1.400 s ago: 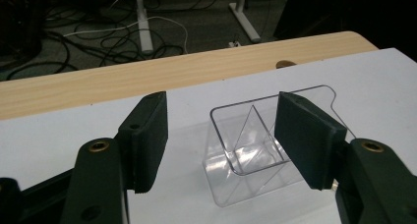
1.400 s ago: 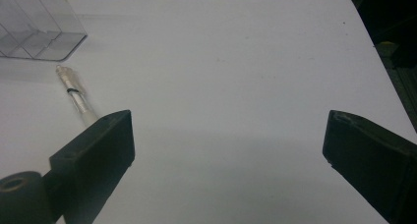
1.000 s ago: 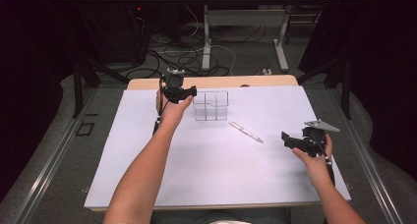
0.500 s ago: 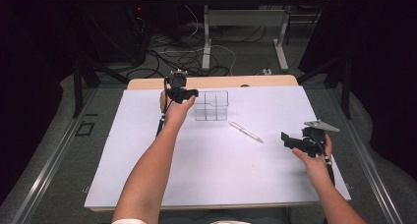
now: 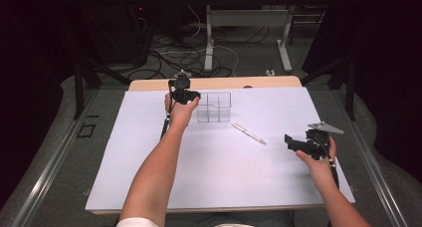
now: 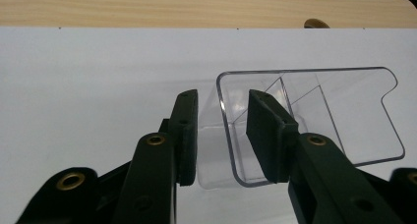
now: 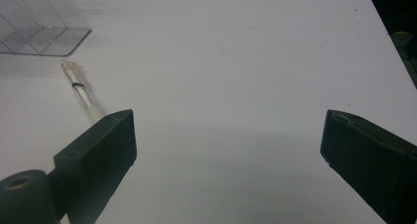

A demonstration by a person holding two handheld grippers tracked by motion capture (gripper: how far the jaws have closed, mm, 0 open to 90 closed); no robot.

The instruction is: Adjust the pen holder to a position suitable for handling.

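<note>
Risk entry: we hold the left gripper (image 6: 221, 135), fingers parted astride the clear organizer's (image 6: 314, 111) wall, unclamped; closing off-centre may tip it; right gripper (image 7: 228, 150) wide open, idle.

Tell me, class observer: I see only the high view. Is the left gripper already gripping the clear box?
Observer: Not clamped. In its own view the left gripper straddles one wall of the box, one jaw outside, one inside, with gaps showing.
Operator: Is the box divided?
Observer: Yes, clear partitions show inside it.
Operator: And the right gripper?
Observer: The right gripper is wide open over bare white table, with the pen lying ahead of one jaw, untouched.
</note>
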